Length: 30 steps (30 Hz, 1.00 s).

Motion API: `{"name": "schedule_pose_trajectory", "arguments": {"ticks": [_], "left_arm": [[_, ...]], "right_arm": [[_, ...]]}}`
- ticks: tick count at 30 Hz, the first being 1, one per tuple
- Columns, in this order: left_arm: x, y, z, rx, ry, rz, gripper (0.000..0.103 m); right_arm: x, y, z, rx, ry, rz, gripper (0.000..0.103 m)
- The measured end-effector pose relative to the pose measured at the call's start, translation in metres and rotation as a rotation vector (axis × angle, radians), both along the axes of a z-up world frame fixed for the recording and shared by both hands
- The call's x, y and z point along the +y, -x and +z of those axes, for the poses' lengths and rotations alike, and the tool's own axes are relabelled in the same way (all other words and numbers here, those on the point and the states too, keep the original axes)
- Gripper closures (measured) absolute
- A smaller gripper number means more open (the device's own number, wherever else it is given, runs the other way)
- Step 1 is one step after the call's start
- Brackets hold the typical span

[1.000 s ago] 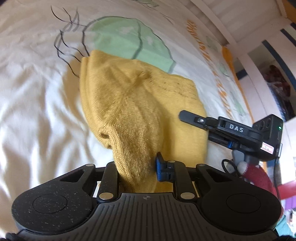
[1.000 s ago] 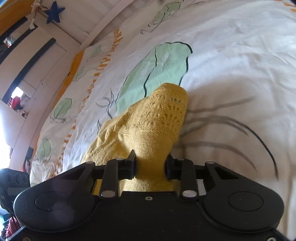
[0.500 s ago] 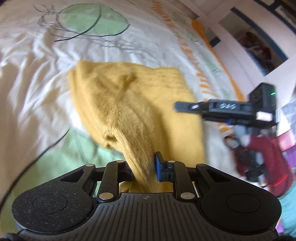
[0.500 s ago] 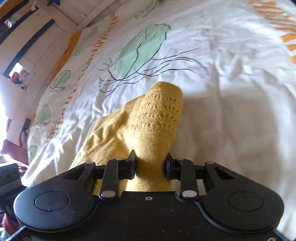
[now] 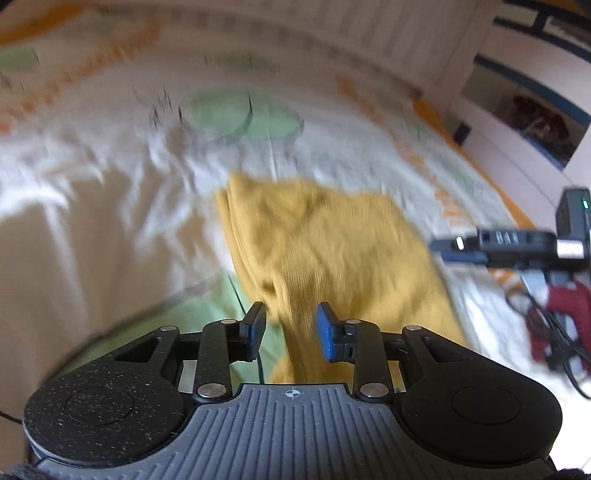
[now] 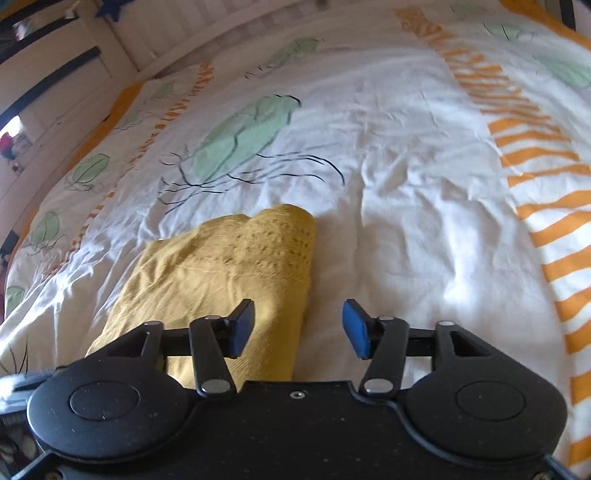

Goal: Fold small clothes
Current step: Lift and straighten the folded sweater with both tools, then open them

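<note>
A mustard-yellow knitted garment (image 5: 325,251) lies folded on the white bed cover. In the blurred left wrist view my left gripper (image 5: 290,330) is open, its jaws apart on either side of a hanging fold of the knit. My right gripper shows there at the right edge (image 5: 458,245), beside the garment. In the right wrist view the garment (image 6: 225,273) lies flat at lower left. My right gripper (image 6: 298,328) is open and empty just above the garment's near right edge.
The bed cover (image 6: 406,184) is white with green leaf prints and orange stripes (image 6: 546,206). A white slatted bed frame (image 6: 192,33) runs along the far side. A dark red thing with black cables (image 5: 554,325) lies at the right.
Both grippers have opened and let go of the yellow garment, which now lies flat on the bed. The left view has swung and is blurred by motion.
</note>
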<state>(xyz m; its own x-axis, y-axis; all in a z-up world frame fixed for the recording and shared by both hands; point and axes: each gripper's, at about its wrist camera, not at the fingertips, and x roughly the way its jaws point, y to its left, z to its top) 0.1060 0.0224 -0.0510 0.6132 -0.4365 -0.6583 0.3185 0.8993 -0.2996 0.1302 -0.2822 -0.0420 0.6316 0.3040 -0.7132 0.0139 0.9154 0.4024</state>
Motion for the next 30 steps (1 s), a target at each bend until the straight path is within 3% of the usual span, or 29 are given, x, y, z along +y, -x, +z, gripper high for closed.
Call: {"name": "schedule_pose_trajectory", "arguments": {"ticks": [3, 7, 13, 16, 18, 20, 27, 30], "left_arm": [[-0.004, 0.0, 0.014, -0.067, -0.03, 0.027, 0.065], [-0.02, -0.013, 0.014, -0.093, -0.121, 0.025, 0.062], [-0.031, -0.039, -0.024, 0.024, -0.227, 0.057, 0.058], [-0.026, -0.039, -0.035, 0.019, -0.242, 0.096, 0.034], [-0.018, -0.039, -0.037, 0.02, -0.228, 0.118, 0.023], [-0.01, -0.04, -0.04, 0.032, -0.184, 0.131, 0.019], [0.002, -0.029, -0.033, 0.015, -0.094, 0.134, 0.018], [0.007, -0.017, -0.022, -0.033, -0.077, 0.175, 0.018]], "right_arm": [[0.008, 0.014, 0.006, -0.022, 0.007, 0.01, 0.037], [0.023, 0.029, 0.007, -0.013, 0.05, 0.029, 0.032], [0.045, 0.048, -0.013, 0.096, 0.127, 0.07, 0.024], [0.05, 0.053, -0.023, 0.127, 0.175, 0.078, 0.009], [0.051, 0.055, -0.024, 0.132, 0.188, 0.077, 0.004], [0.05, 0.054, -0.027, 0.136, 0.184, 0.073, 0.001], [0.048, 0.061, -0.028, 0.118, 0.156, 0.045, 0.001], [0.038, 0.069, -0.021, 0.091, 0.099, 0.005, 0.001]]}}
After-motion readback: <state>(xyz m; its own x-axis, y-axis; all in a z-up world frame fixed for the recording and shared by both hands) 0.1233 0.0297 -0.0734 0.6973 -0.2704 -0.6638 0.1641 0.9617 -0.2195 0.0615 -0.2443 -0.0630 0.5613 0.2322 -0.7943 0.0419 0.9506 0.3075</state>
